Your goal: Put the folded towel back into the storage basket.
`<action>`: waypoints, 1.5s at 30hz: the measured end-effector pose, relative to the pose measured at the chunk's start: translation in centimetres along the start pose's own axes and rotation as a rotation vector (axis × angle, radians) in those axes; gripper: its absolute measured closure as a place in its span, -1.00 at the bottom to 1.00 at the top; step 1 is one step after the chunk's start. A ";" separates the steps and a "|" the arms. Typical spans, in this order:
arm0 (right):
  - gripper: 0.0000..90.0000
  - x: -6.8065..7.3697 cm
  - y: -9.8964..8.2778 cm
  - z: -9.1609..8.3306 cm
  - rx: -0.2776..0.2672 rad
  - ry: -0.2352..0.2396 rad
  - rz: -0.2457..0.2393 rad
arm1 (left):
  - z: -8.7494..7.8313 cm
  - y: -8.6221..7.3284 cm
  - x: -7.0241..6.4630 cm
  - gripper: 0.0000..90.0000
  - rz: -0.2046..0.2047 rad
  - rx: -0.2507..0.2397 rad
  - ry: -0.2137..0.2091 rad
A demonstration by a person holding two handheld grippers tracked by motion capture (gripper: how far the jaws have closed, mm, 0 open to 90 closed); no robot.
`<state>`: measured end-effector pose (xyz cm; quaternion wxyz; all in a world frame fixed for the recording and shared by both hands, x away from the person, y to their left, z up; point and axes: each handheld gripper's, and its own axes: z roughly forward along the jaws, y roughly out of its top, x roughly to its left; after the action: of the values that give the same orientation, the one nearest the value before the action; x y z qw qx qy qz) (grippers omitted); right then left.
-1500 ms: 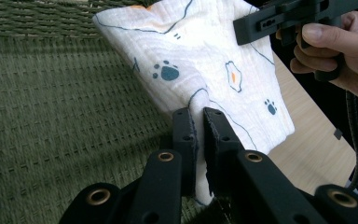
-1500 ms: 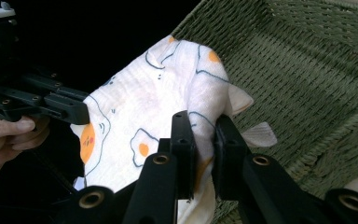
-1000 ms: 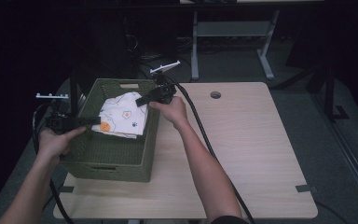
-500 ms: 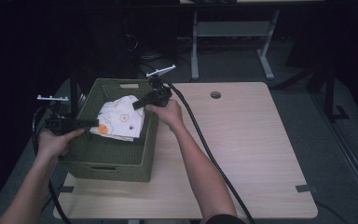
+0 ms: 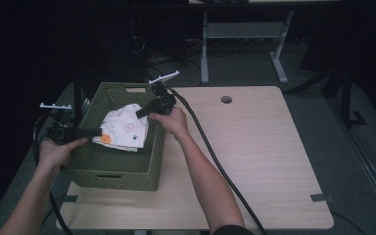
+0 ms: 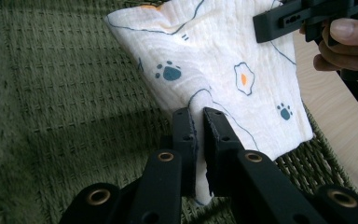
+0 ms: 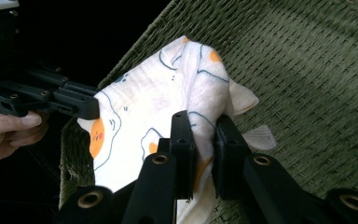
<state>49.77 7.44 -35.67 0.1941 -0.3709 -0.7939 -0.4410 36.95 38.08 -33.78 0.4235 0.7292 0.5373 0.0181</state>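
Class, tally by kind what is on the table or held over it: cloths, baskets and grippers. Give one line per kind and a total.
Patterned cloth: 1
Green woven basket: 1
Grippers: 2, the left gripper and the right gripper, each shut on the cloth
Total: 4

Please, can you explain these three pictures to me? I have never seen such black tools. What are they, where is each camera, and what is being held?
A person holds hand tools with two black jaws: the left tongs and the right tongs. One camera looks down from above the wooden table. The other two ride on the tongs and look along their jaws. A green woven basket stands on the table. Over it, both tongs are shut on a white patterned cloth, one at each side.
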 end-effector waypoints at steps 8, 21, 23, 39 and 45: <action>0.77 0.1 0.0 0.5 0.010 -0.003 -0.007 | 0.0 0.0 0.0 0.87 0.004 0.008 0.010; 0.33 0.4 0.2 0.7 0.012 -0.060 -0.014 | -0.2 0.0 0.6 0.69 -0.006 0.006 0.052; 0.26 0.5 0.2 0.4 0.005 -0.073 -0.018 | -0.3 -0.1 0.6 0.66 -0.008 0.001 0.055; 0.29 1.0 0.2 -1.4 -0.010 -0.081 -0.032 | -0.5 0.0 -0.1 0.67 0.001 -0.018 0.043; 0.29 0.9 0.0 -2.9 -0.030 -0.078 -0.029 | -0.2 0.4 -1.0 0.67 0.018 -0.021 0.028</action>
<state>49.14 5.41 -33.55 0.1510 -0.3793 -0.7994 -0.4409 36.75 37.41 -32.91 0.4232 0.7292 0.5364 0.0377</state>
